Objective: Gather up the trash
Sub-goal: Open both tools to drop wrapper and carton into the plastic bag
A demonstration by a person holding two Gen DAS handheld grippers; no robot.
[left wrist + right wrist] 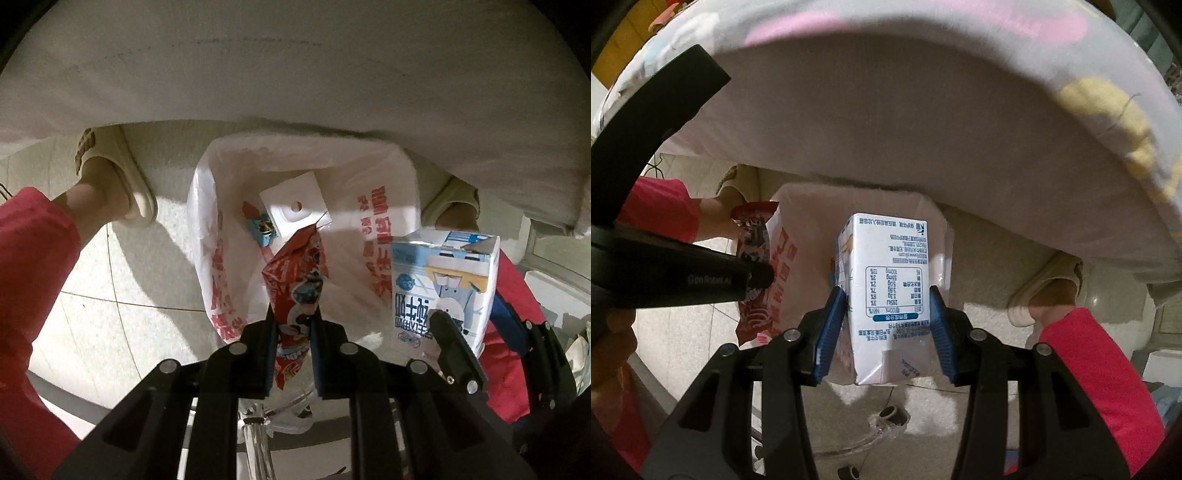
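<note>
slippered feet (110, 184) flanked white plastic bag (221, 206) on tiled floor (92, 314), pale bed edge (295, 74) overhanging; bag held white card (295, 203) and small blue item (263, 230); left tongs (293, 332) clamped on red snack wrapper (295, 280) above bag mouth; right tongs (888, 328) gripped milk carton (890, 288) over bag.

Probably home: slippers (122, 184), tiled floor (110, 295)
</note>
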